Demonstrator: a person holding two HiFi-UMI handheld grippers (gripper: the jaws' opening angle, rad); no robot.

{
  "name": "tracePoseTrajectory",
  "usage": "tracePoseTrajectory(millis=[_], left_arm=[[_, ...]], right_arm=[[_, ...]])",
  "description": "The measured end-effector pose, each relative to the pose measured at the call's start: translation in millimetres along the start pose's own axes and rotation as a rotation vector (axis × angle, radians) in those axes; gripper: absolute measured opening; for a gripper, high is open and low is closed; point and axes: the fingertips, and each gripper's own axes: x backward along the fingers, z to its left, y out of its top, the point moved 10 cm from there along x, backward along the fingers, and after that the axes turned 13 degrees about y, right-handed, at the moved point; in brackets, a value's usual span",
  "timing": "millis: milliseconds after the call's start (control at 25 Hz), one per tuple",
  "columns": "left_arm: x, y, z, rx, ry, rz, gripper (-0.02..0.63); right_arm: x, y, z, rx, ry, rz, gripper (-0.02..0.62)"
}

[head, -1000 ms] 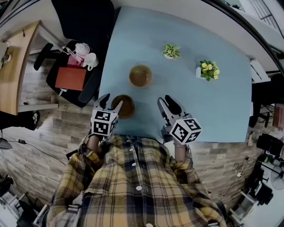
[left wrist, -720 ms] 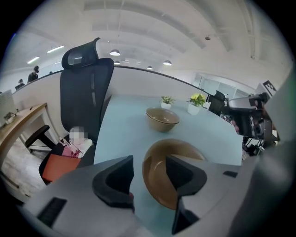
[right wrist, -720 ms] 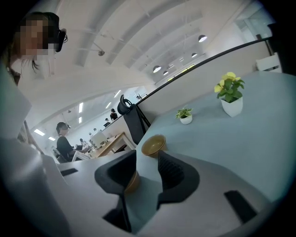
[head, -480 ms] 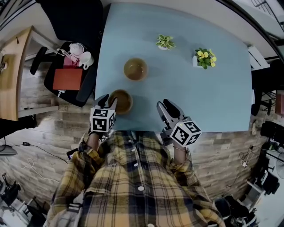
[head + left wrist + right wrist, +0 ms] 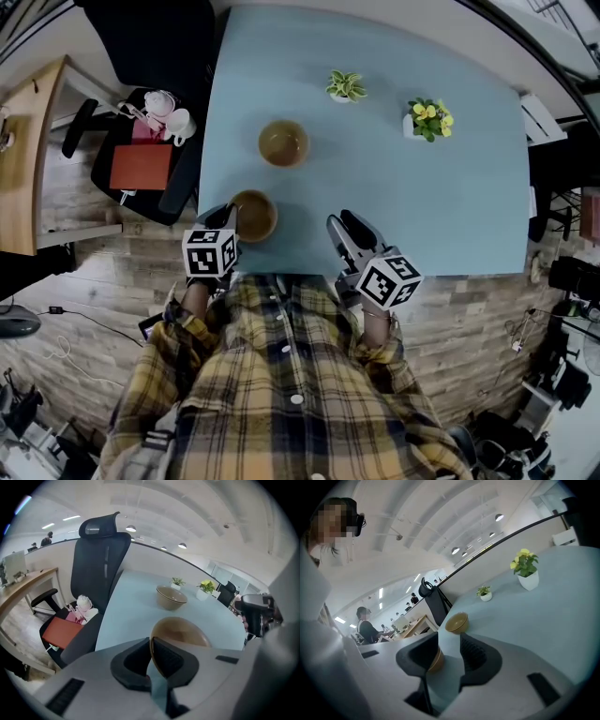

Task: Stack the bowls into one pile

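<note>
Two brown bowls stand on the pale blue table [image 5: 441, 206]. The near bowl [image 5: 255, 215] [image 5: 183, 629] sits close to the table's front left edge. My left gripper [image 5: 228, 218] [image 5: 151, 649] has its jaws closed on this bowl's near rim, one pad inside and one outside. The far bowl [image 5: 283, 143] [image 5: 171, 597] [image 5: 456, 622] stands free, further up the table. To the right, my right gripper [image 5: 343, 225] [image 5: 449, 649] hovers over the front edge, open and holding nothing. In the right gripper view the near bowl [image 5: 436, 660] shows beyond its left jaw.
Two small potted plants [image 5: 346, 86] [image 5: 425, 118] stand at the far side of the table. A black office chair [image 5: 150, 52] left of the table carries a red folder [image 5: 141, 167] and pink and white toys [image 5: 171, 114]. A wooden desk [image 5: 28, 150] lies further left.
My left gripper slid down onto the near bowl's rim and its jaws went from wide open to shut on it. The right gripper shifted slightly and stayed open.
</note>
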Motion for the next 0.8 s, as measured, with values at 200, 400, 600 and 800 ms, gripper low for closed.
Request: tracePoseTrajectory(millis=[200,400,600,800], left_arm=[[2,2,2,0.015,0.006,-0.016,0.005],[8,11,3,0.017,0.013,-0.051,0.005],[17,30,-2,-0.030,0.022,-0.116,0.005],[26,60,-4,-0.019,0.013,-0.197,0.005]], right_arm=[[-2,1,0,0.000,0.001,-0.001,0.150],[-7,3,1,-0.003,0.012,0.001,0.150],[-10,6,1,0.001,0.023,0.007,0.150],[-10,7,0,-0.002,0.018,0.005,0.150]])
